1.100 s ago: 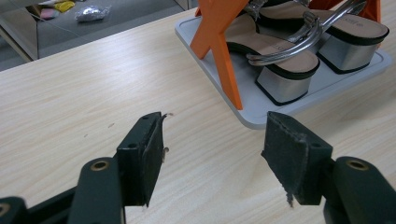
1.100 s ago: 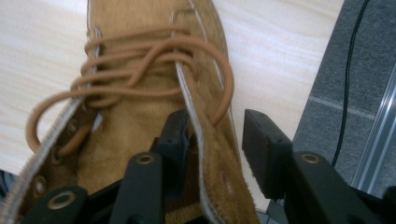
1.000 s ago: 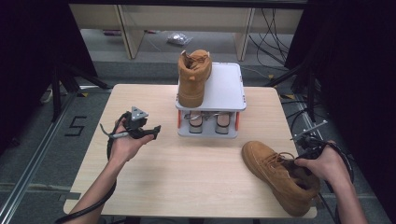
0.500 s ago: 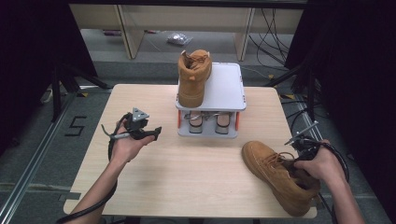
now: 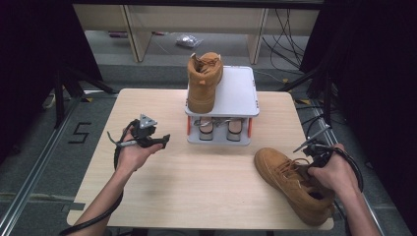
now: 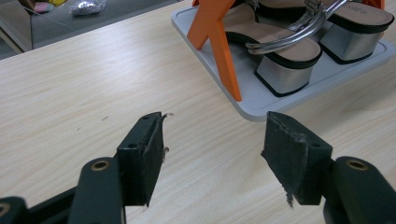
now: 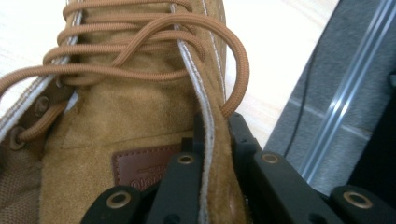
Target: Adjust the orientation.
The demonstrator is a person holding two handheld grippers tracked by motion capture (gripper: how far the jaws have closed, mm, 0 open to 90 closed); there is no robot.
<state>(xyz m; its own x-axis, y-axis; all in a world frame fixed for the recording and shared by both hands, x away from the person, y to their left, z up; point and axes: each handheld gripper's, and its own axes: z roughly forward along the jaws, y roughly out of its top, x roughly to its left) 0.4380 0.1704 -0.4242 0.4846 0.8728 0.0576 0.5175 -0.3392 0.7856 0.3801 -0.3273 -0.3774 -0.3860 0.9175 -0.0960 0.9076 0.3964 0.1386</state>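
A tan suede boot (image 5: 290, 182) lies on its side at the table's front right. My right gripper (image 5: 314, 158) has just been closing and now pinches the boot's upper edge (image 7: 212, 154) beside the laces, with the suede flap pressed between both jaws. A matching boot (image 5: 204, 81) stands upright on the top shelf of a grey shoe rack (image 5: 238, 88) at the far middle. My left gripper (image 5: 160, 141) hovers over the table's left side, open, with bare wood between its fingers (image 6: 144, 158) and the rack's corner (image 6: 252, 105) just ahead.
A pair of silver block-heel sandals (image 5: 219, 129) sits on the rack's lower shelf between orange posts (image 6: 222, 51). The table's right edge lies close beside the lying boot, with cables and a metal rail (image 7: 345, 107) on the floor below it.
The right hand has shifted slightly left and settled onto the lying boot's upper. The left hand and both boots have stayed put.
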